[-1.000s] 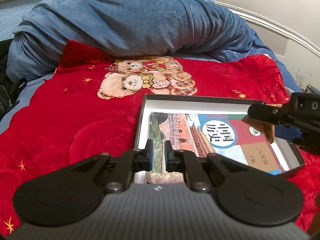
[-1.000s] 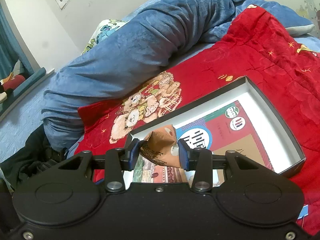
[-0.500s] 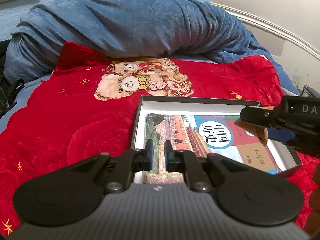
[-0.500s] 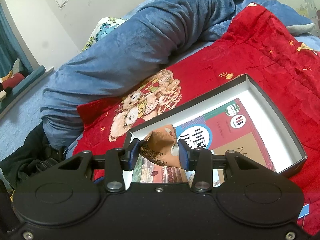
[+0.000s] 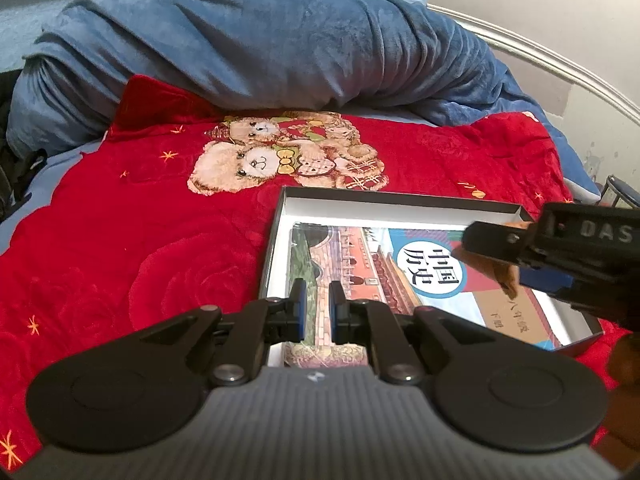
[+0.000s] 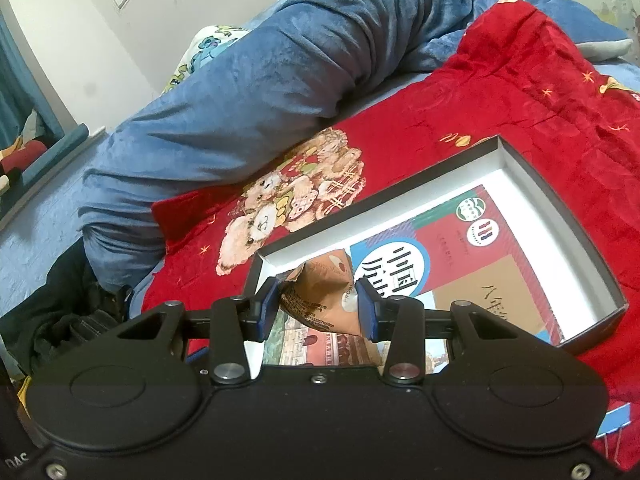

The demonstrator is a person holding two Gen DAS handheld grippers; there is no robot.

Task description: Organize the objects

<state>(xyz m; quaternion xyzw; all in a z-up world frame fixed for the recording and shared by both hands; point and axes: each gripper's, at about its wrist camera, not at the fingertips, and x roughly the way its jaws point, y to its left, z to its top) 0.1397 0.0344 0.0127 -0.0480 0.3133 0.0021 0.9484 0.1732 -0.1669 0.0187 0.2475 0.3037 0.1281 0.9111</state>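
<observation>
Step in hand, as judged: placement of a snack packet (image 6: 320, 300) into the shallow box (image 6: 568, 216) that lies on the red blanket (image 5: 140, 248) of the bed. The brown packet is clamped between the pads of the right tool (image 6: 318, 306) and is held over the near-left part of the box, above the textbook (image 6: 452, 248) already lying flat inside; whether it touches the book cannot be told, though in the left wrist view it appears to hang clear of the cover. The left tool (image 5: 316, 308) is clenched with nothing between its pads and is parked at the near edge of the box, over the book's lower corner. Next move, as judged: the packet is to be lowered onto the book or into the free strip beside it, then released. The crinkled wrapper is light and may cling to a pad on release, so a clean, full opening is called for. A blue duvet (image 5: 260, 48) is bunched behind, well apart from the box.
</observation>
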